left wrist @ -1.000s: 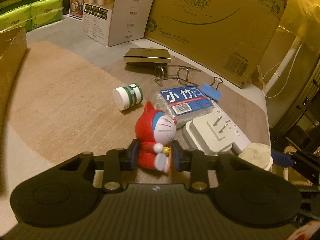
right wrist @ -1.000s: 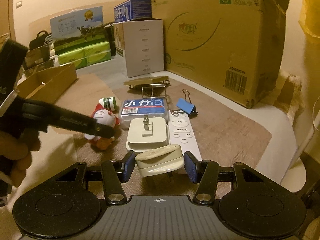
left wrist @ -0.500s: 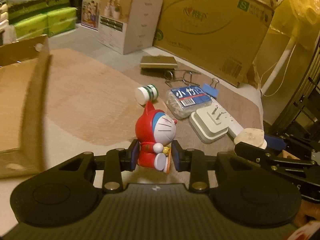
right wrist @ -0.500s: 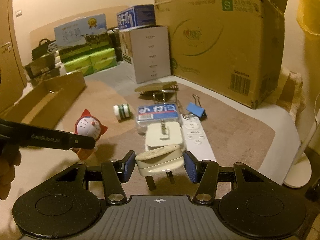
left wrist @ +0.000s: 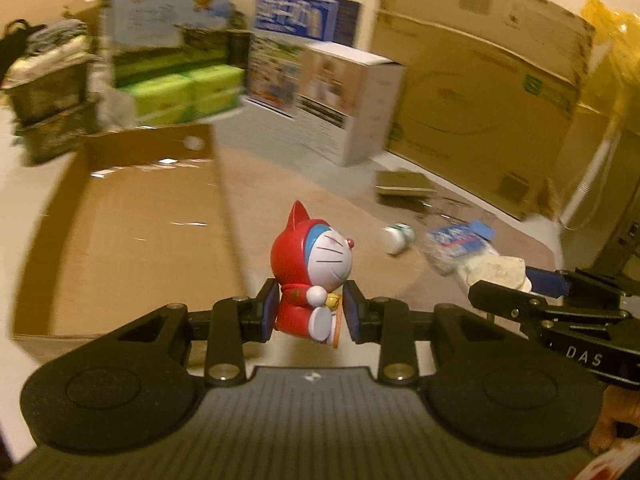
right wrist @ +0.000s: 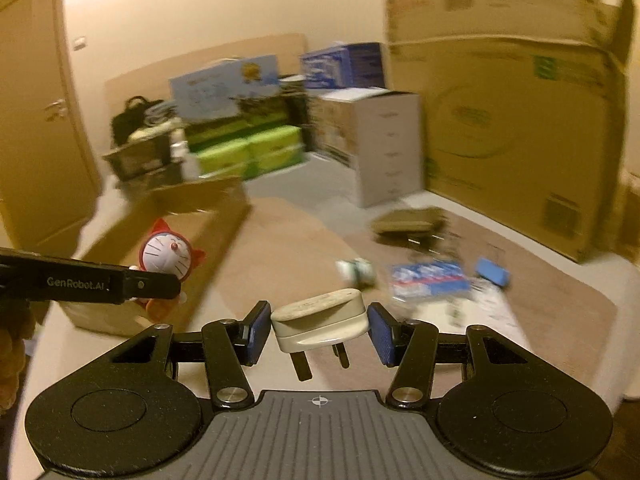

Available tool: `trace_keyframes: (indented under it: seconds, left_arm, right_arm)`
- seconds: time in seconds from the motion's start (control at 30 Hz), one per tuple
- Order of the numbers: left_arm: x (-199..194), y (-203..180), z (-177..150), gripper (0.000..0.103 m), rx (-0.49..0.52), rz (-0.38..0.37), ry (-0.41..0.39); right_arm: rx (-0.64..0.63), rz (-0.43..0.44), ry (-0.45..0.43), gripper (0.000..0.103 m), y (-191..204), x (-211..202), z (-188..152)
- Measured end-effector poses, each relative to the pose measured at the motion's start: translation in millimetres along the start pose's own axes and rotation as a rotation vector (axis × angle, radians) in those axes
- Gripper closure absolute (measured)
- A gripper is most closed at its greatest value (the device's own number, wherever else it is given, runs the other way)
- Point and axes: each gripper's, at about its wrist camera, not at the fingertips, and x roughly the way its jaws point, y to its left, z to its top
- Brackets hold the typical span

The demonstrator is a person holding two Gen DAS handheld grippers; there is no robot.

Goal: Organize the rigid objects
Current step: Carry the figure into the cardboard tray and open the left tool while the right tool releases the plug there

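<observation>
An open cardboard box point(left wrist: 132, 216) is seen at the left edge of the brown mat, ahead and left of both tools. The left gripper point(left wrist: 310, 312) lies nearer to it and is closed on an upright red Doraemon figure point(left wrist: 310, 268), pinched at the body. The right gripper point(right wrist: 318, 326) is closed on a white plug adapter point(right wrist: 320, 318), long axis across the jaws, prongs down. Other items are left on the mat's right half.

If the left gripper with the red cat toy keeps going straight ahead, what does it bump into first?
Probably the open brown cardboard box. The left gripper, holding the red cat figurine, points near its right wall, though blur makes depth unclear.
</observation>
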Motion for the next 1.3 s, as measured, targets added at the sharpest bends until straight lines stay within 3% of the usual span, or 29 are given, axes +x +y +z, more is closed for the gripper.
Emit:
trace_keyframes:
  seconds: [0.33,0.63,1.1,1.17,1.3]
  left_arm:
    - [-24,88,7,0.073,-0.022,0.163,-0.011]
    - [-11,140,6,0.073,-0.042,0.233,0.015]
    - [13,157,-9,0.071,-0.045,0.276,0.054]
    - [9,155,-10,0.06,-0.043,0.295,0.033]
    - [1,153,-9,0.06,-0.056,0.295,0.0]
  right_arm:
    - [-0.03,0.161,0.007,0.05,80,61,31]
    - [-0.059,0.201,0.032,0.05,116,112,44]
    - [-0.097,0.214,0.11,0.05,130,155,28]
    - [-0.098,0.22,0.104,0.05,130,154,27]
    - [-0.119,0.215,0.104,0.047,130,149,25]
